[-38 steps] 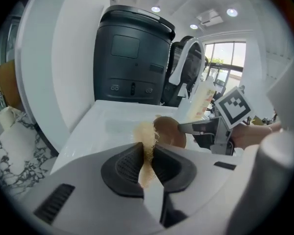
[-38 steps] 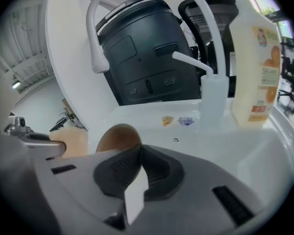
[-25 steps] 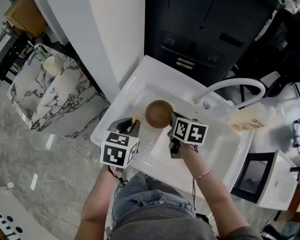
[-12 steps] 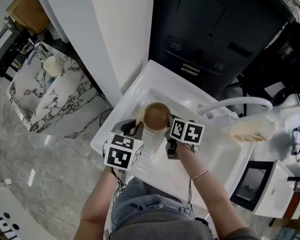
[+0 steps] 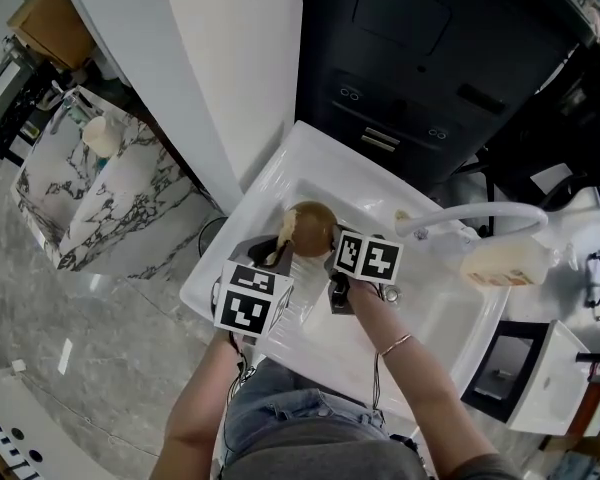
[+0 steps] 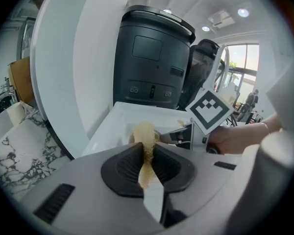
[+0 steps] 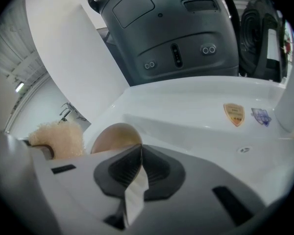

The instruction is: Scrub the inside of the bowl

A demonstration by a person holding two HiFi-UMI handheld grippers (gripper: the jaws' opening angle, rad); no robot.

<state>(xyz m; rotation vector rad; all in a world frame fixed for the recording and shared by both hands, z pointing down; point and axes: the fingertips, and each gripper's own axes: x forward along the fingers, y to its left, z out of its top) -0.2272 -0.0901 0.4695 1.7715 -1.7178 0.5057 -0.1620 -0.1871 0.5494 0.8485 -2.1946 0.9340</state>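
Note:
A brown bowl (image 5: 315,228) hangs tilted over the white sink (image 5: 430,313). My right gripper (image 5: 332,260) is shut on the bowl's rim, and the bowl (image 7: 113,136) shows just past its jaws in the right gripper view. A tan fibrous sponge (image 5: 285,230) is pressed against the bowl's left side. My left gripper (image 5: 271,254) is shut on that sponge (image 6: 145,137), which sticks up between the jaws. The bowl's inside is mostly hidden by the sponge and grippers. The sponge (image 7: 59,137) also shows left of the bowl in the right gripper view.
A white curved faucet (image 5: 480,216) arches over the sink's right side, with a pale bottle (image 5: 502,260) beside it. A black bin (image 5: 420,58) stands behind the sink. A white wall panel (image 5: 220,78) rises at the left. Two stickers (image 7: 234,114) mark the sink wall.
The sponge has moved up against the bowl's left side, and the bowl has tilted further. Both grippers stay shut over the sink.

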